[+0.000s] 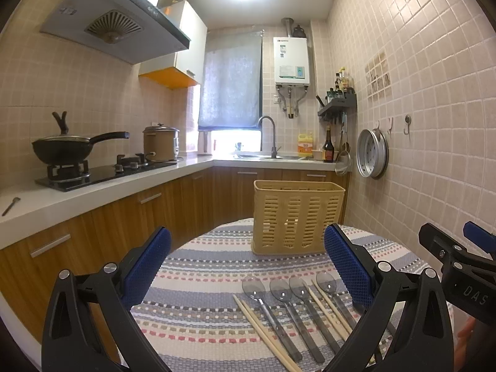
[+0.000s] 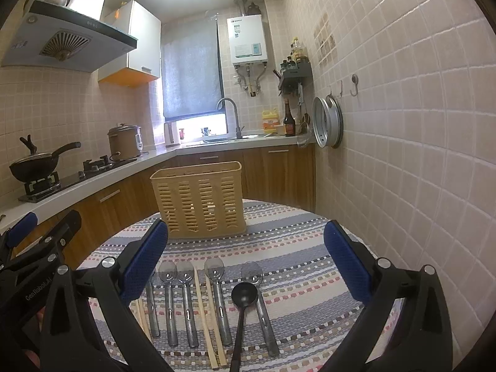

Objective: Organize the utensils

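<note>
Right wrist view first: the right gripper [image 2: 246, 266] hovers wide open and empty above a row of utensils laid along the near edge of the round table [image 2: 310, 248]. Clear spoons [image 2: 217, 297] lie side by side, bowls pointing away, with a pair of chopsticks [image 2: 206, 316] threaded between them and a black ladle [image 2: 240, 310] resting right against the rightmost spoon [image 2: 259, 297]. Another pair of chopsticks [image 1: 263, 331] shows at the left end of the row in the left wrist view. The slotted beige holder [image 2: 200, 200] stands upright toward the far edge, well apart from the row. The left gripper [image 1: 248, 263] hangs over the same row, fingers spread, carrying nothing.

Now the risks. Everything lies packed tight, so fingers coming down on one handle could easily catch its neighbour and drag two things along, or nudge the row askew. Those chopsticks are thin and flat on the woven cloth, so I'd expect pads to slide over them or lift only one of the pair. The holder looks light; a utensil jabbed against its rim might tip or shove it toward the far edge. With both grippers over one small patch, a collision is possible.
</note>
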A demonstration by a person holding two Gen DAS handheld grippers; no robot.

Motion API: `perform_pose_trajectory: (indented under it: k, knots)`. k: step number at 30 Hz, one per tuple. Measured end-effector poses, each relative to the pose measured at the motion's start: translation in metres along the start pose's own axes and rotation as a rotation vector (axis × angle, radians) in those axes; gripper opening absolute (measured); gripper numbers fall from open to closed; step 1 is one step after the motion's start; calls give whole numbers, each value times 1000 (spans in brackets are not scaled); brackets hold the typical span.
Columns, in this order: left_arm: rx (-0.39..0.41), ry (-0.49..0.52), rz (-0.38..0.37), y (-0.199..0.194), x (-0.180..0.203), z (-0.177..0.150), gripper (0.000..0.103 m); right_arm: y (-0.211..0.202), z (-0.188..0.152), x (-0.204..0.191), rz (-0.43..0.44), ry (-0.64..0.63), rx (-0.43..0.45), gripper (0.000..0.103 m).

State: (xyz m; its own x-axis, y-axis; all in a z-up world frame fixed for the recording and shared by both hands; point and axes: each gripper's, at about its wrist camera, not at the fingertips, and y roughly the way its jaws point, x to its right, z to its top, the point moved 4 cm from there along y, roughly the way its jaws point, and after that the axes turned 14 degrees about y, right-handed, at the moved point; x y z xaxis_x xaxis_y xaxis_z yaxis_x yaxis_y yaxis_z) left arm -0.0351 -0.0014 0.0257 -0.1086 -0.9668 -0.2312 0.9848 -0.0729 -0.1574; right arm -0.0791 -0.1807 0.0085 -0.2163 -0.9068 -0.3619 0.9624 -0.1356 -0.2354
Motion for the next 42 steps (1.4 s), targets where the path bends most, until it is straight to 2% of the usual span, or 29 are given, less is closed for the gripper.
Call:
perform_pose_trajectory:
  k: [7,10,12,15,18,20,23,25,26,28,30,32,34,37,42]
  knots:
    - [-1,0,1,0,-1,0,96,6,-4,0,-22,-6,-19,96]
    - [0,8,14,1,-4,0,96,19,-5,3,-109,-21,-76,96]
    - [-3,7,23,1,-8,0,96,25,-5,9,-124,-3,-113,96]
    - [-29,17,23,7,-16,3,96,35,-2,14,-194,-5,-176,96]
    - [-96,17,-32,20,-25,4,96,33,0,12,-167,-21,-192,96]
    - [-176,8,-89,36,-33,2,95,30,4,12,-135,-16,-191,96]
    - [-294,-21,-169,58,-43,-6,91,31,14,16,-165,-29,-195,96]
    - [-351,-48,-210,71,-47,-13,90,33,21,16,-122,-38,-215,95]
    - [-400,-78,-235,81,-52,-19,88,37,25,16,-89,-57,-242,93]
    - [-460,-131,-269,95,-60,-29,83,47,30,19,-88,-77,-299,84]
    - [-489,-173,-310,106,-64,-37,79,58,32,21,-95,-84,-339,84]
    - [-516,-193,-338,115,-65,-40,76,70,31,24,-92,-85,-401,69]
    - [-531,-189,-365,121,-64,-41,76,83,30,25,-84,-75,-454,68]
    - [-578,-177,-421,136,-56,-43,67,103,24,21,-64,-76,-543,61]
    - [-682,-152,-465,163,-39,-56,66,146,0,15,-48,-84,-729,61]
